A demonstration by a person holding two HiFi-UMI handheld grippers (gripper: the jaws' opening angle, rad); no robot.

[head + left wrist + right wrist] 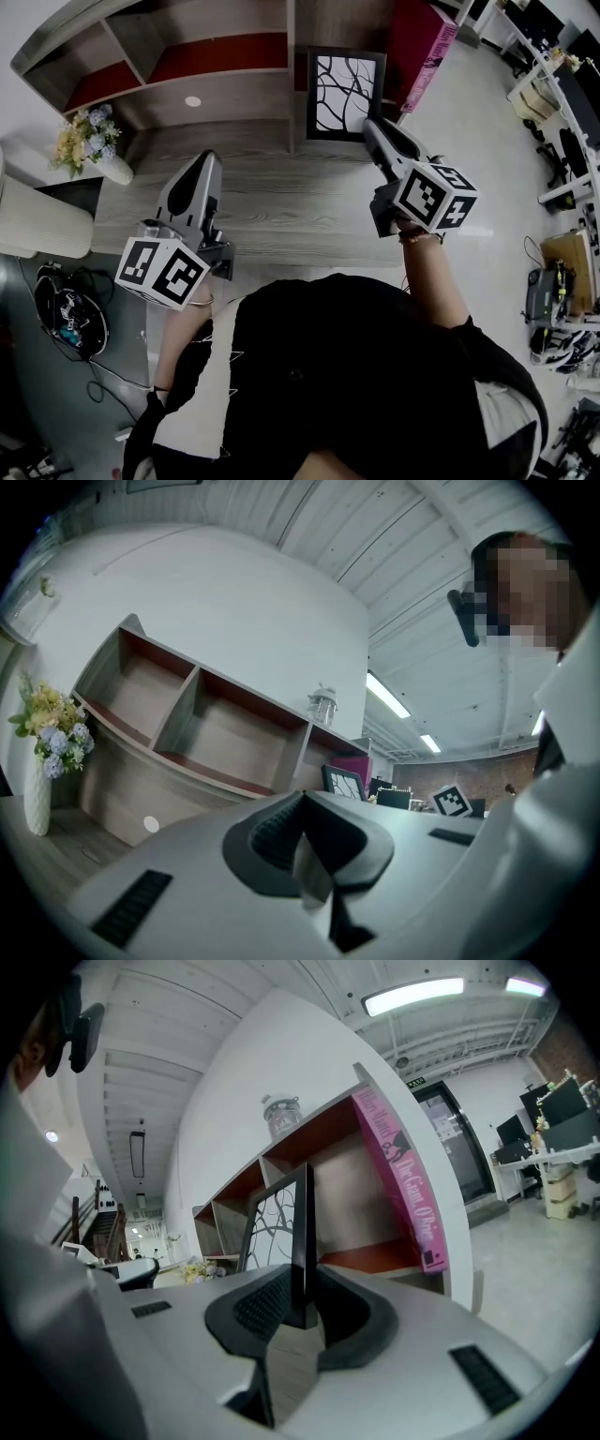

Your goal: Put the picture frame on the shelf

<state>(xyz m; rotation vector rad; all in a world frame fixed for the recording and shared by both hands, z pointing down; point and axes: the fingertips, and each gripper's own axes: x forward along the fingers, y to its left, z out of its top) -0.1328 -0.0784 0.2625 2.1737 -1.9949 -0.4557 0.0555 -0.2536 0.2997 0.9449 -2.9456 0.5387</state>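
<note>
Head view shows the picture frame (345, 92) standing upright in front of the shelf (216, 58), its face turned towards the person and its longer side running up and down. The right gripper (367, 127) has it by the lower part of its right edge. In the right gripper view the jaws are pressed onto that thin dark edge (302, 1232), with the frame seen almost edge-on and rising straight up out of the gripper (302, 1312).

The shelf lies directly beyond the frame, so the move ahead looks like a short push forward. The bay to aim for seems to be the one just left of the pink book (417, 42). Whether the frame's bottom already touches the wooden top (281, 202) below cannot be told.

The left gripper (208, 161) hangs well back to the left, over the wooden top, far from the frame. Its own view shows the pads closed together with nothing between them (300, 803). The right side is clearly the working one.
</note>
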